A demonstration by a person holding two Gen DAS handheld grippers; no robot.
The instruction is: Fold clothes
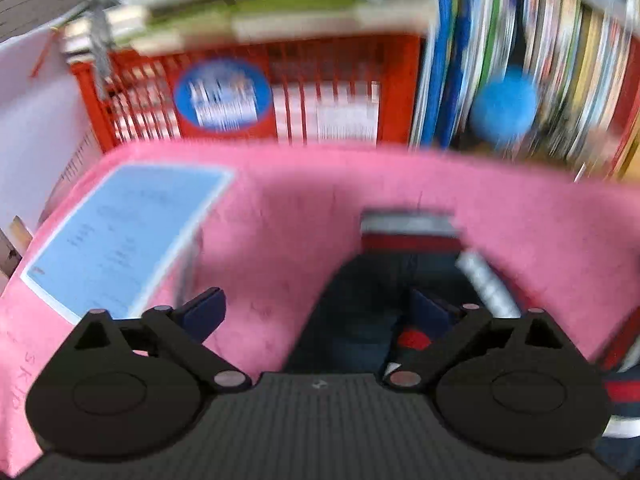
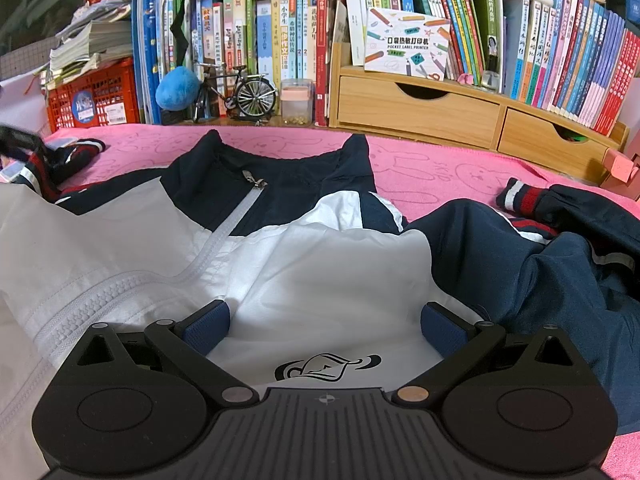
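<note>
A jacket (image 2: 280, 248) lies unfolded on the pink desk (image 2: 440, 168). The left gripper (image 1: 316, 312), wide open, probably nears the left sleeve (image 1: 380, 280); next it must pinch it. The right gripper (image 2: 324, 324) hangs open, empty.

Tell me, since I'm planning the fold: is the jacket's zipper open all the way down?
No: in the right wrist view the jacket lies with its zipper closed, the pull up near the collar.

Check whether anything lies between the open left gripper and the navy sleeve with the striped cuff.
Nothing visible does. The left gripper, jaws wide, points straight at the navy sleeve with its red-and-white striped cuff on the pink towel; the pale blue sheet lies aside.
</note>
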